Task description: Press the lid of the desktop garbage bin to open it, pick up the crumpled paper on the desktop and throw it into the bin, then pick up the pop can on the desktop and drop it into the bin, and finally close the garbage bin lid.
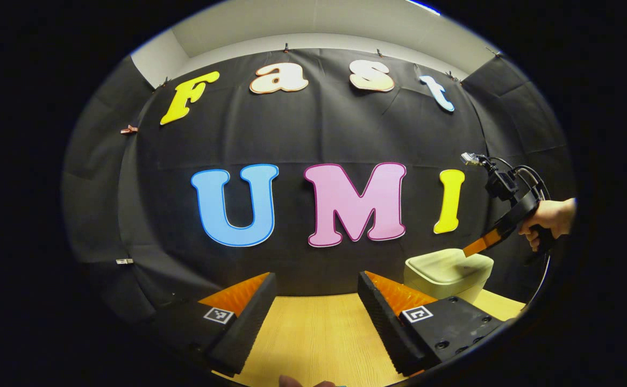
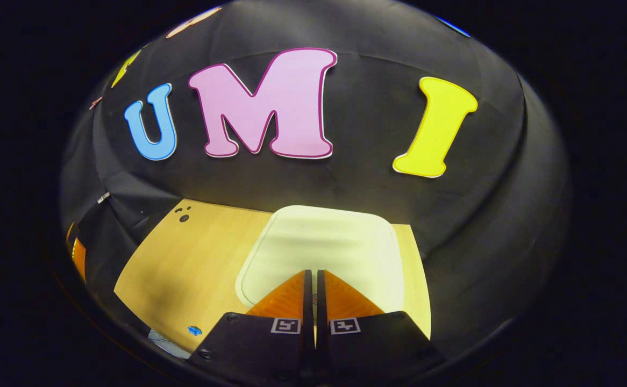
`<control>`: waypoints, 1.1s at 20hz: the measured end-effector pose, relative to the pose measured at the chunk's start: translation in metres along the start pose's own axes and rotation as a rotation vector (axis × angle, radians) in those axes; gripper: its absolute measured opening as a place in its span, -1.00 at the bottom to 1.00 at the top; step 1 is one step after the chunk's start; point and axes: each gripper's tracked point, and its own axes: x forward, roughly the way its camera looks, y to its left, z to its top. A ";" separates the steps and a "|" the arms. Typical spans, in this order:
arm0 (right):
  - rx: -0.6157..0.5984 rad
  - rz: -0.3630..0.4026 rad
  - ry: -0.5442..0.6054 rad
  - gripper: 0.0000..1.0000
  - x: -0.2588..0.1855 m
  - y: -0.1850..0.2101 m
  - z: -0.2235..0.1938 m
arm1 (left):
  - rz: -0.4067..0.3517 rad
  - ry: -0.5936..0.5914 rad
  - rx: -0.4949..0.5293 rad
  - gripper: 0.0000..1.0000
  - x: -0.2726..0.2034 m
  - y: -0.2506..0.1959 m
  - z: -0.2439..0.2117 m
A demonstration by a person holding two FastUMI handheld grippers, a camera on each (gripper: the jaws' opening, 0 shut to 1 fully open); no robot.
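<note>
In the right gripper view, the right gripper (image 2: 312, 275) is sitting with its two fingers pressed together, nothing between them, tips lying over the near edge of the pale cream, rounded-square plastic lid (image 2: 335, 242) of the desktop garbage bin. The lid is lying flat and closed. Whether the tips are actually touching it or hovering just above, I cannot tell from that view. The bin is standing on the light wooden tabletop (image 2: 184, 263), near its far edge, close to the black cloth wall behind.

In the left gripper view, the left gripper (image 1: 317, 285) is hanging low over the same tabletop w/ fingers spread wide apart, gripping nothing. Farther off to the right the cream bin (image 1: 448, 271) is standing (lid down), and the right gripper's tips are resting at the lid's top, angled downward. A hand (image 1: 550, 217) is holding that gripper's handle, w/ black cables looping behind it.
</note>
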 end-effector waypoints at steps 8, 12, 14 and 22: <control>0.008 -0.001 0.069 -0.89 0.016 -0.004 -0.021 | 0.011 0.009 0.000 0.95 0.001 0.005 -0.003; -0.008 0.020 0.071 -0.89 0.015 -0.003 -0.024 | 0.015 0.009 -0.001 0.95 0.002 0.007 -0.005; 0.003 0.025 0.073 -0.89 0.016 -0.004 -0.027 | 0.018 0.009 -0.006 0.95 0.003 0.007 -0.006; 0.061 0.022 0.022 -0.89 0.009 -0.004 -0.014 | 0.015 -0.006 -0.007 0.95 0.000 0.007 -0.001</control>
